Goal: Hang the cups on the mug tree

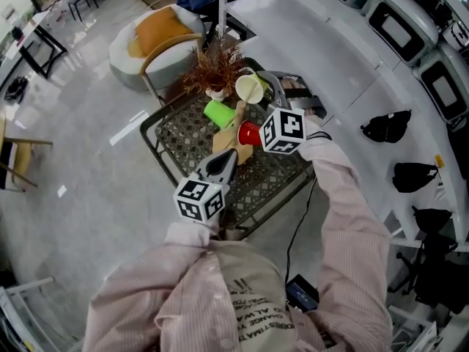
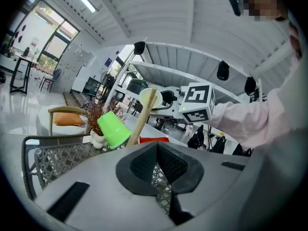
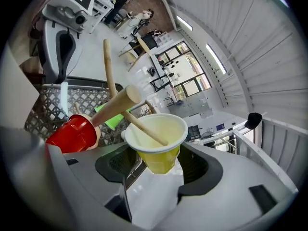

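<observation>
Table of dark metal lattice (image 1: 267, 185), carrying the lot. Near its middle, pale wooden mug tree (image 1: 229, 139) with slanting pegs. Behind that, rust-brown dried plant in small white pot (image 1: 216, 75). Right gripper (image 3: 158, 160) clamped on lower body of pale yellow plastic cup (image 3: 166, 124), one pad against each side. Left gripper (image 2: 157, 150) over near part of table, jaws together, nothing between. Yellow cup tipped, mouth toward tree, thin wooden peg (image 3: 144, 128) reaching inside. Bright green plastic cup (image 1: 218, 113) hung tilted on tree's left side. Red plastic cup (image 1: 249, 133) on another peg, nearer the person than the yellow one.
</observation>
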The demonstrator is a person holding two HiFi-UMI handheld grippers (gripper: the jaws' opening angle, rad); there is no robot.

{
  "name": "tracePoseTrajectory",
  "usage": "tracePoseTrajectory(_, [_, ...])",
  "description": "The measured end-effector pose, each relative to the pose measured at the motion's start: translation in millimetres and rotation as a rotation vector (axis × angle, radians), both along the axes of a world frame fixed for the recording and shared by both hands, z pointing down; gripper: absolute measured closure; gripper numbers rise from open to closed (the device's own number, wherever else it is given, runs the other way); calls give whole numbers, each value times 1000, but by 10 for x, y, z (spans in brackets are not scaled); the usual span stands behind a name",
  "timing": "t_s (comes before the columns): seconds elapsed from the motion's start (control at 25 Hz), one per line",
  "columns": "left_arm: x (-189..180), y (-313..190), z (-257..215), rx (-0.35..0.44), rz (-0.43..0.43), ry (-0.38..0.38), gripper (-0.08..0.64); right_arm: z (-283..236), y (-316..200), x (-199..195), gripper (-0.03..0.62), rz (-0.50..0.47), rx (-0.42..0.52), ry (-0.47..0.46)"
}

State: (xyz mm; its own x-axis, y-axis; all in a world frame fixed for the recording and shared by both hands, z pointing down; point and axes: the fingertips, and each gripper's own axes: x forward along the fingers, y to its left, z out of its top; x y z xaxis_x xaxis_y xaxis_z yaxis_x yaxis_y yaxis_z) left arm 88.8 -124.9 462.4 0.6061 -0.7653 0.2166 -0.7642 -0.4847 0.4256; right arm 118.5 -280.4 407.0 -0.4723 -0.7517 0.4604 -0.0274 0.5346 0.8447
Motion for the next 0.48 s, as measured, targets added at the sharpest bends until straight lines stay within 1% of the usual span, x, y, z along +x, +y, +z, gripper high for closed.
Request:
tracePoseTrajectory(0.28, [-23, -1, -11, 3, -4, 8, 561, 22, 88, -62, 314, -43, 55, 68])
tracePoseTrajectory(0.48, [-48, -5, -21, -1, -7, 10, 561, 22, 114, -92, 314, -57, 82, 93])
